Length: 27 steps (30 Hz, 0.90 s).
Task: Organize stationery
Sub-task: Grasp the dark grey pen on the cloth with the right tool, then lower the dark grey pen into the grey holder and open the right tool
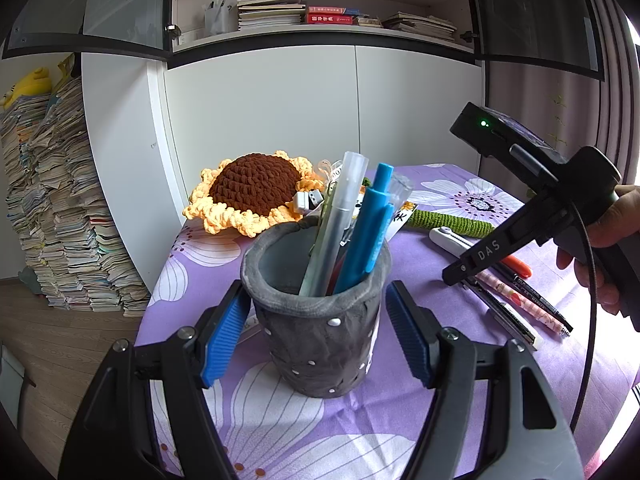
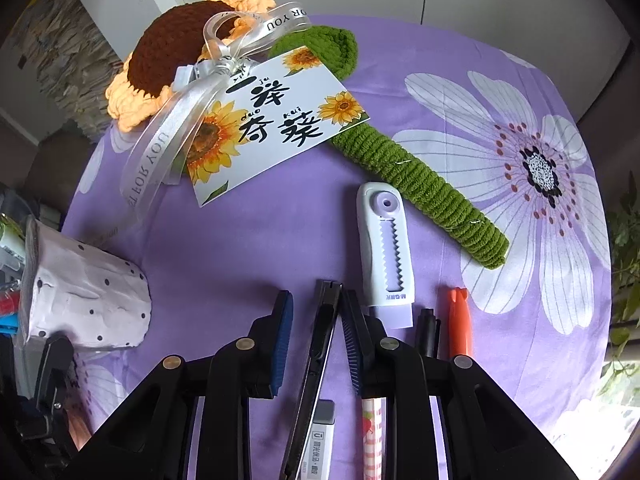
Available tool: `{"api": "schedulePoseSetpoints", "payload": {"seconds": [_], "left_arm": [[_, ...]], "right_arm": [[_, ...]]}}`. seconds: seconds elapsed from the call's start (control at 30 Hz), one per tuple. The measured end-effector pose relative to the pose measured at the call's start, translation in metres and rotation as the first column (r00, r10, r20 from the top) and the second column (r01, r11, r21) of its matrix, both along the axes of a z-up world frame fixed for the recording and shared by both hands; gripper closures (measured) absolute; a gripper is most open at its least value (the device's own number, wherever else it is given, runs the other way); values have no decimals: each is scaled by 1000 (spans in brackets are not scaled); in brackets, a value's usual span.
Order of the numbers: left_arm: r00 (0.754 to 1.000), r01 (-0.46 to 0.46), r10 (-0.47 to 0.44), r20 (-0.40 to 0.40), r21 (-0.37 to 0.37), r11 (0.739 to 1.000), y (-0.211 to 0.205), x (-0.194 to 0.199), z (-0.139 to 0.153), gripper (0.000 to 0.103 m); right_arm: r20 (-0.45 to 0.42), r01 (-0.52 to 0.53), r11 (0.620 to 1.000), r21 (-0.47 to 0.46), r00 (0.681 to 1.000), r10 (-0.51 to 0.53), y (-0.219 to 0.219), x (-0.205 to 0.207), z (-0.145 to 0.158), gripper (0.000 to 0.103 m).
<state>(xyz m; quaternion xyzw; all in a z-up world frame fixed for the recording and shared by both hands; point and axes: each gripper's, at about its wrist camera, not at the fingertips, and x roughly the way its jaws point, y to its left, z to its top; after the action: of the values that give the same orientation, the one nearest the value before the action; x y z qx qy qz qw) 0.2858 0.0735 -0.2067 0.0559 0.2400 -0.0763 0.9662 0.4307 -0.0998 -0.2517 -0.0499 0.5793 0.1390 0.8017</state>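
The purple floral tablecloth point(image 2: 280, 232) carries a grey pen holder point(image 1: 320, 344), crochet sunflower point(image 2: 420, 176), eraser point(image 2: 386, 248) and pens point(image 1: 520, 304).

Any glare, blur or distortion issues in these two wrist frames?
Left wrist: heavy fisheye bowing of the cabinet doors, blown-out window at the right edge, pen holder sharp. Right wrist: sharp centre, curved tablecloth edge, dark vignetted corners, mild sheen on the ribbon; no motion blur.

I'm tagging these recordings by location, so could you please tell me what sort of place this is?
Probably a home study or bedroom: a bookshelf of books over white cupboards, a tall heap of stacked books on the wood floor, and a small table under a purple floral cloth.
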Motion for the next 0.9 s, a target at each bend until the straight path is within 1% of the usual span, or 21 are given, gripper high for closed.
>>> {"api": "schedulePoseSetpoints", "payload": {"seconds": [0.07, 0.1, 0.13, 0.27, 0.33, 0.47, 0.63, 0.77, 0.83, 0.9], "left_arm": [[1000, 0, 0, 0, 0, 1000, 0, 0, 0, 33], [1000, 0, 0, 1, 0, 1000, 0, 0, 0, 33], [1000, 0, 0, 0, 0, 1000, 0, 0, 0, 33], [1000, 0, 0, 0, 0, 1000, 0, 0, 0, 33], [1000, 0, 0, 0, 0, 1000, 0, 0, 0, 33], [1000, 0, 0, 0, 0, 1000, 0, 0, 0, 33], [1000, 0, 0, 0, 0, 1000, 0, 0, 0, 33], [1000, 1, -1, 1, 0, 1000, 0, 0, 0, 33], [1000, 1, -1, 3, 0, 1000, -1, -1, 0, 33], [1000, 1, -1, 4, 1, 1000, -2, -1, 0, 33]], "right_arm": [[0, 9, 1000, -5, 1000, -9, 1, -2, 0, 86], [-3, 10, 1000, 9, 1000, -10, 1, -4, 0, 89], [-1, 12, 1000, 25, 1000, -12, 0, -7, 2, 90], [51, 10, 997, 70, 999, -14, -3, -16, 20, 90], [79, 1, 995, 99, 997, -9, -5, -25, 33, 91], [178, -47, 986, 158, 984, 18, -6, -50, 69, 91], [313, -118, 969, 217, 949, 45, -3, -83, 115, 91], [391, -162, 955, 250, 919, 53, 1, -99, 140, 91], [429, -181, 948, 262, 902, 54, 2, -105, 153, 91], [482, -207, 941, 267, 875, 56, 6, -113, 172, 91]]}}
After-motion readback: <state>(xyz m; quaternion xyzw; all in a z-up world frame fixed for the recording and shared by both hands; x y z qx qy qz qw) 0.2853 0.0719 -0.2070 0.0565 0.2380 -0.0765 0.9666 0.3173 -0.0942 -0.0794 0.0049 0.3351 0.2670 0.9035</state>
